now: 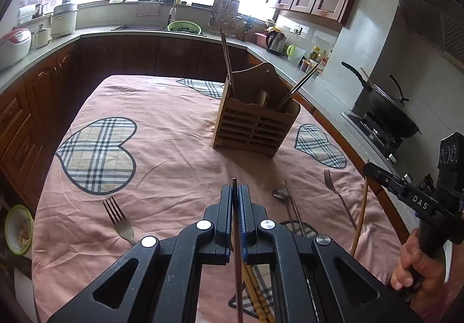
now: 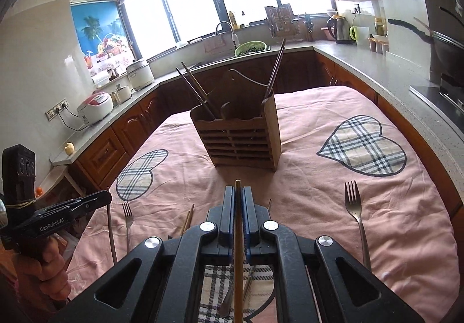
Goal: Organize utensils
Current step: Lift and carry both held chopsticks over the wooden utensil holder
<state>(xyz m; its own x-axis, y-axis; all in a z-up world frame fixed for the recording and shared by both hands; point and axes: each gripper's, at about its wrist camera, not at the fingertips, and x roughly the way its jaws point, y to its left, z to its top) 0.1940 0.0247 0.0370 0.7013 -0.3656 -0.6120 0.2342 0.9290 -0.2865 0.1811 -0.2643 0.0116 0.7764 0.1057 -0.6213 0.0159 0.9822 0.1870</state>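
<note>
So on my left gripper point(image 1: 238, 192) the jaws are pinched onto a dark chopstick point(image 1: 237, 250), tip poking just past the pads. Right gripper point(image 2: 238, 192) is doing the same with a lighter bamboo chopstick point(image 2: 238, 250), clamped tight between the blue pads. Both hang over the near edge of the table point(image 1: 162, 166), which has a pink cloth with plaid hearts. Down on the cloth near that edge I've got a fork point(image 1: 119, 220) on the left, a spoon point(image 1: 282, 196) with a chopstick across it around the middle, another fork point(image 1: 337, 194) toward the right, plus a few loose chopsticks point(image 1: 258, 297) under my left gripper. Further out, mid-table, the wooden holder point(image 1: 253, 120) stands upright with chopsticks already leaning out of its left and right compartments.
</note>
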